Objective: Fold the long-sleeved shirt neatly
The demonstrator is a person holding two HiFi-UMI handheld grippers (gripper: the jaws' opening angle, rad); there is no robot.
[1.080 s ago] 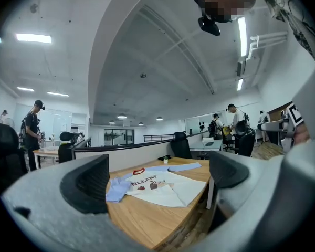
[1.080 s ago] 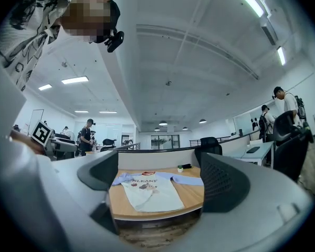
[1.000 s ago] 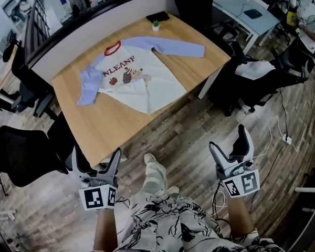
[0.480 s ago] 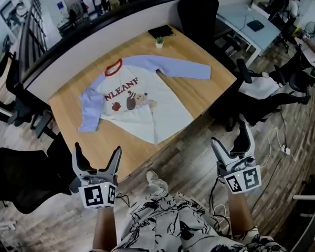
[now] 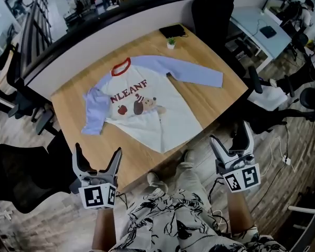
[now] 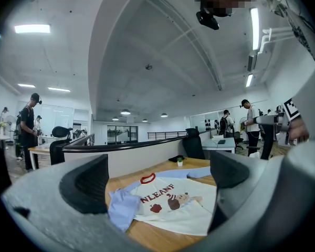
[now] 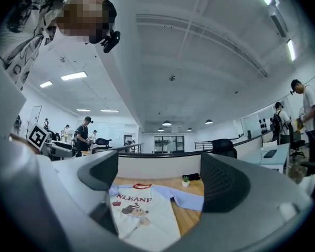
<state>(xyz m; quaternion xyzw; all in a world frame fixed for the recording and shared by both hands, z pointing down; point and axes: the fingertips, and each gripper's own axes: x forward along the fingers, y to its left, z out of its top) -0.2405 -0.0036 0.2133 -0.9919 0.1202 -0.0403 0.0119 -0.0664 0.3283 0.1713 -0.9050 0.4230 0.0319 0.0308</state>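
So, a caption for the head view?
A shirt spread on a table, the left gripper and right gripper open before it.

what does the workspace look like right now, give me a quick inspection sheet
surface: wooden table, bare apart from the items below
job's things: long-sleeved shirt lies flat, print up, not yet folded; one sleeve stretched out, the other bent down along its side
clutter: small potted plant and a flat black item at the far edge, clear of the shirt
grippers: left gripper and right gripper both open and empty, held short of the table's near edge
cables: white cable on the floor to the right
surroundings: black office chairs around the table, a low partition behind it, other desks and people farther off
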